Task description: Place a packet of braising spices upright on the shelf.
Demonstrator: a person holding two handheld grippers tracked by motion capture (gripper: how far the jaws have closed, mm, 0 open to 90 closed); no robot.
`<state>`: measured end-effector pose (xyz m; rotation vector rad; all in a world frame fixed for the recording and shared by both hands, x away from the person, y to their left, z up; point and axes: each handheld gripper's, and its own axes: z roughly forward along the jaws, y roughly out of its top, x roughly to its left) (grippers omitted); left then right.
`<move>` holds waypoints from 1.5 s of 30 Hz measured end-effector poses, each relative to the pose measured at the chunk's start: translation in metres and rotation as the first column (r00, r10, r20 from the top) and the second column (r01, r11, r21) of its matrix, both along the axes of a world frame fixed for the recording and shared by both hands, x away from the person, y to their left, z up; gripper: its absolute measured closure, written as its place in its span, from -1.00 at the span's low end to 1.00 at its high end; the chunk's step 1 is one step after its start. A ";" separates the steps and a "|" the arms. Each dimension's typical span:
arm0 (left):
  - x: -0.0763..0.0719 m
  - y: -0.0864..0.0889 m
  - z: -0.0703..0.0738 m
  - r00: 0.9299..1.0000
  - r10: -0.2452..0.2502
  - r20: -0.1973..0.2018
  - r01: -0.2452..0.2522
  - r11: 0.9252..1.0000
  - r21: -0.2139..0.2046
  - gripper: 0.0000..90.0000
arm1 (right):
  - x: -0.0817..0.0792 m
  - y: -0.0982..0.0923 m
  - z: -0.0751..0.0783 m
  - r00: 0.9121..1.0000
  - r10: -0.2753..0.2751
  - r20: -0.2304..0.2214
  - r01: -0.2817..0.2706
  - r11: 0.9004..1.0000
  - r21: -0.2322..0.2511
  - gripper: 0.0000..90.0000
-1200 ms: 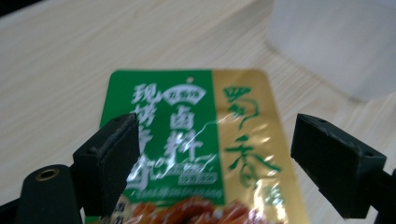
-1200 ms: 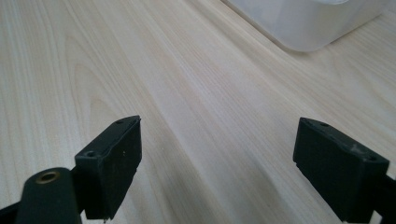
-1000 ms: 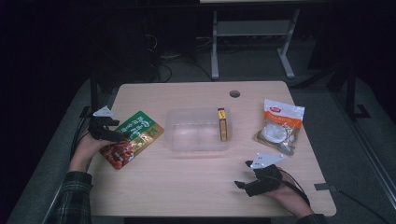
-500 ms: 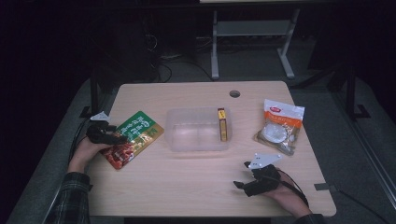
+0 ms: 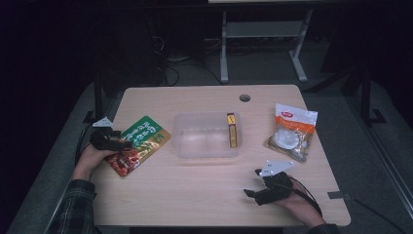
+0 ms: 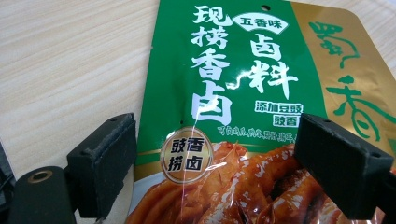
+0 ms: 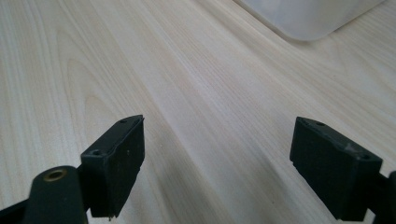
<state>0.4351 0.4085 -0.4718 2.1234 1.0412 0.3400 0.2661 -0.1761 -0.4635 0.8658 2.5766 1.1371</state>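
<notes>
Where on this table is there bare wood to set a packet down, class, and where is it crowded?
Free: the front strip between the clear tub and the right gripper, and the back edge behind the tub. Crowded: the left side, where the left gripper straddles the green packet, and the right side by the white packet.

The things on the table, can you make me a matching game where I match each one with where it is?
Things:
1. green snack pouch
2. yellow box
3. white and orange bag
4. right tongs

Places:
A. inside the clear tub, along its right wall
B. near the front edge of the table, over bare wood
C. right of the tub, lying flat
D. left of the tub, between the open jaws of the left tongs

Pairs: 1-D, 2-A, 3-C, 4-B
</notes>
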 end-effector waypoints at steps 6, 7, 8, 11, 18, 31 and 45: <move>-0.001 -0.001 0.001 1.000 -0.007 0.006 0.007 1.000 0.027 -0.68 | -0.001 0.000 0.000 1.000 -0.002 0.000 0.002 1.000 0.001 -0.61; -0.002 -0.001 0.002 1.000 -0.013 0.007 0.013 0.999 0.032 -0.66 | -0.001 0.000 0.000 1.000 -0.002 0.001 0.002 1.000 0.001 -0.61; -0.002 -0.002 0.002 1.000 -0.001 0.001 0.001 1.000 0.030 -0.61 | -0.001 0.000 0.000 1.000 -0.001 0.000 0.001 1.000 0.001 -0.61; -0.005 -0.003 0.003 1.000 -0.004 0.007 0.004 0.999 0.040 -0.41 | -0.001 0.000 0.000 1.000 0.000 0.000 0.000 1.000 -0.001 -0.61; -0.011 -0.004 0.007 0.999 -0.018 0.027 0.016 0.998 0.068 0.32 | -0.001 0.000 0.001 1.000 -0.001 0.003 0.001 1.000 -0.002 -0.61; -0.015 -0.005 0.013 0.999 0.031 -0.035 -0.030 0.998 0.050 0.98 | -0.002 0.000 0.002 1.000 0.004 0.010 -0.004 1.000 0.000 -0.61; -0.048 0.005 0.029 0.997 0.044 -0.071 -0.046 0.998 -0.034 0.98 | -0.002 0.001 0.004 1.000 0.025 0.016 -0.025 1.000 0.007 -0.61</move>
